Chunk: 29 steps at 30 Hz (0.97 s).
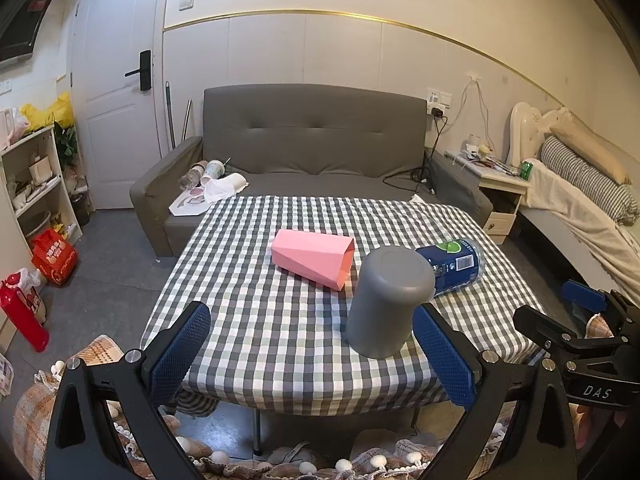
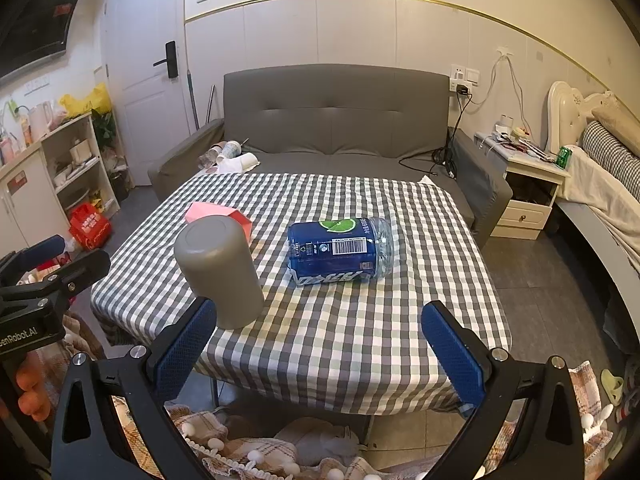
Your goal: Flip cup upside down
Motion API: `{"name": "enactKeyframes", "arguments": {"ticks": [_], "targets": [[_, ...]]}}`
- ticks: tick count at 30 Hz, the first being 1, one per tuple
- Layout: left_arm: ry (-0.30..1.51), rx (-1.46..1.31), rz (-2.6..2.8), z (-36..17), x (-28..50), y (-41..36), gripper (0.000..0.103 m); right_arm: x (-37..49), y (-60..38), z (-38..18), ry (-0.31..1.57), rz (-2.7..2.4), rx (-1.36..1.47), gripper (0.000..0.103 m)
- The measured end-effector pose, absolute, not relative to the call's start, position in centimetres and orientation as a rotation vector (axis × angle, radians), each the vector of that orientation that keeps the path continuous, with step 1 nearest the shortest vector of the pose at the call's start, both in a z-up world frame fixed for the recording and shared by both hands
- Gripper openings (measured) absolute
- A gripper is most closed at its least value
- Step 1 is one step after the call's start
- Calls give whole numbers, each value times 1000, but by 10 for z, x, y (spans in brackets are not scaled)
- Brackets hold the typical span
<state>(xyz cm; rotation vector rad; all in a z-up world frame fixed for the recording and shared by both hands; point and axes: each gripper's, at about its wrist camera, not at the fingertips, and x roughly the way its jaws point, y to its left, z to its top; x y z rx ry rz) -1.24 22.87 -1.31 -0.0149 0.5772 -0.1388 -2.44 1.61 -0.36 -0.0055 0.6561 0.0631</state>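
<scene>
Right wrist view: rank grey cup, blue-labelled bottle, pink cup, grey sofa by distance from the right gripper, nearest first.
1. Upside-down grey plastic cup, beside the left finger of the right gripper.
2. Blue-labelled plastic bottle, lying on its side, centre of the table.
3. Faceted pink cup, on its side behind the grey cup.
4. Grey sofa, beyond the table.

Grey cup (image 2: pixel 219 270) stands upside down on the checked table (image 2: pixel 360 340) — right tongs (image 2: pixel 318 346) spread wide, holding nothing.
</scene>
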Motion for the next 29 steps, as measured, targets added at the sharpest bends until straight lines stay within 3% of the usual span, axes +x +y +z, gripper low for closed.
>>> {"name": "enactKeyframes", "arguments": {"ticks": [29], "targets": [[581, -5, -124, -14, -13, 228, 103, -24, 15, -4, 667, 61, -9, 103]]}}
